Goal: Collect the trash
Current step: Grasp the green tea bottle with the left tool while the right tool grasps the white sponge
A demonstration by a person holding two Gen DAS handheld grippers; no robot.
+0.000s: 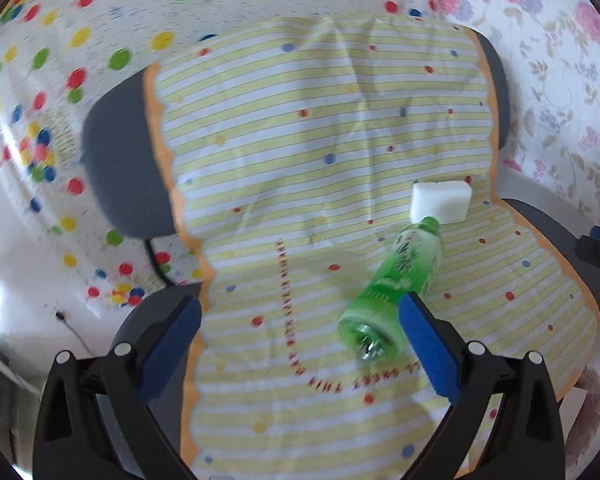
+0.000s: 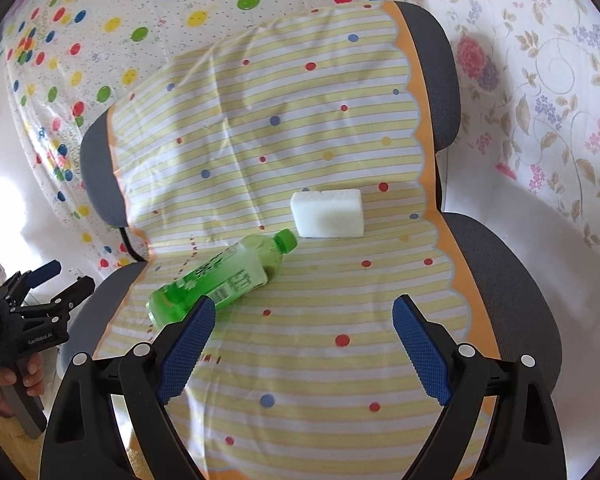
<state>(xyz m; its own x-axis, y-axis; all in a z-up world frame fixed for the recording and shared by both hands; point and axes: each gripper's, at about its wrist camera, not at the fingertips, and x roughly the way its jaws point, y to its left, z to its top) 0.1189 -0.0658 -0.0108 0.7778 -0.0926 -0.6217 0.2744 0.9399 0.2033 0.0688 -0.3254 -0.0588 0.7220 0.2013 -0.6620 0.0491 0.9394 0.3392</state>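
A green plastic bottle (image 1: pixel 396 292) (image 2: pixel 220 276) lies on its side on the striped cloth over a chair seat, cap toward a white foam block (image 1: pixel 441 202) (image 2: pixel 327 213). My left gripper (image 1: pixel 300 328) is open above the seat; its right fingertip (image 1: pixel 424 344) is beside the bottle's base, nothing between the fingers. My right gripper (image 2: pixel 302 336) is open over the seat's front, its left fingertip (image 2: pixel 188 344) close to the bottle's base. The left gripper (image 2: pixel 46 292), held by a hand, also shows at the left edge of the right wrist view.
The grey office chair (image 2: pixel 512 280) is draped with a yellow-striped dotted cloth (image 1: pixel 320 140) (image 2: pixel 284 152). A balloon-print sheet (image 1: pixel 60 80) hangs behind on the left, a floral sheet (image 2: pixel 540 100) on the right. A black cable (image 1: pixel 156 260) runs by the chair's left side.
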